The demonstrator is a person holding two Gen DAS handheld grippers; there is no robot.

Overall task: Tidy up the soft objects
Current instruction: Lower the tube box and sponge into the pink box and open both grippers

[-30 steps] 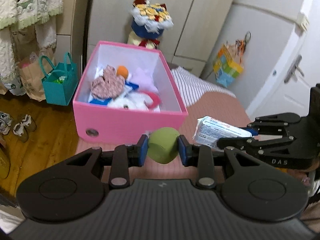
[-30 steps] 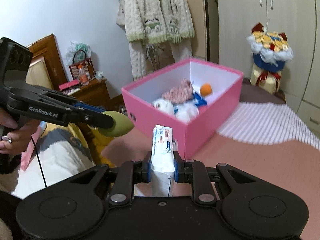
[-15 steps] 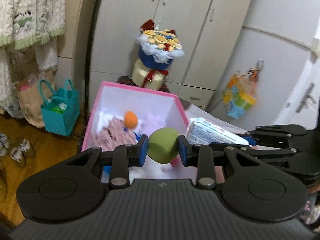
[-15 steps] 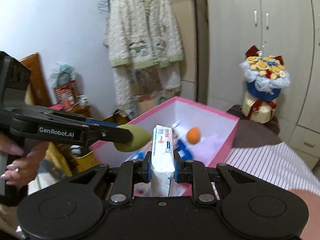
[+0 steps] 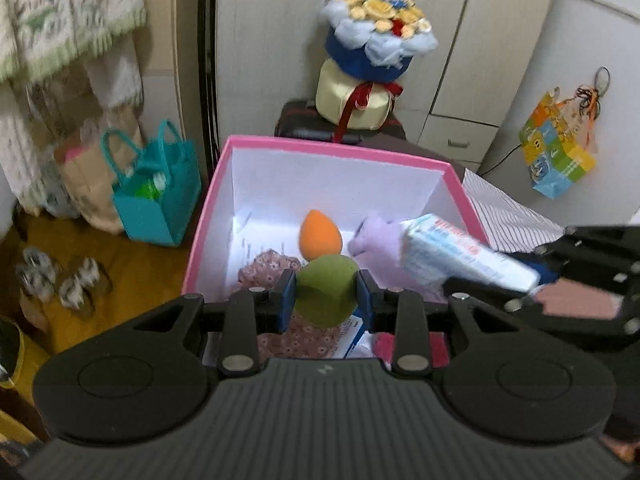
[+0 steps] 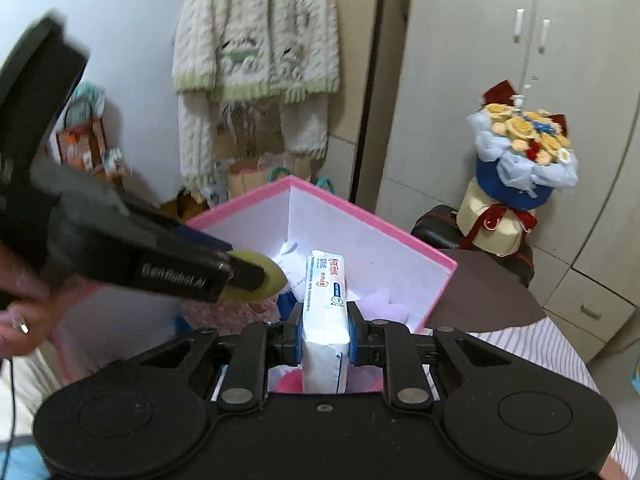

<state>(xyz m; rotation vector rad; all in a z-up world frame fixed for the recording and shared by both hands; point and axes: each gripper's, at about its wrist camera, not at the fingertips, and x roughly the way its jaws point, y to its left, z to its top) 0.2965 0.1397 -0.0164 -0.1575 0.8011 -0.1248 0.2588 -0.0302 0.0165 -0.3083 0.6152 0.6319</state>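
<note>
The left tongs [image 5: 326, 298] are clamped on a green sponge [image 5: 327, 295], its blue pads pressing both sides, and hold it over the near part of the pink box [image 5: 212, 200]. The right tongs [image 6: 323, 334] are closed tight on a white tissue pack [image 6: 325, 312], which stands on edge between the pads and pokes out over the box's near rim. From the left wrist the pack [image 5: 460, 254] shows reaching in over the box's right side.

The box is open, white inside, with pink walls. In it lie an orange sponge [image 5: 320, 235] toward the back, a lilac plush [image 5: 374, 246] to its right, and a brown floral fabric piece [image 5: 268, 270] on the left that runs under the green sponge. A blue-and-white item [image 5: 354, 330] and something pink-red [image 5: 386, 346] show at the near edge, partly hidden by the tongs.

Left of the box, on the wooden floor, stands a teal bag [image 5: 160, 196] with a green thing inside, beside a brown paper bag [image 5: 90, 184]. Behind the box a flower bouquet [image 5: 376, 36] sits on a dark case. In the right wrist view a hand [image 6: 20, 312] grips the left tongs' handle.
</note>
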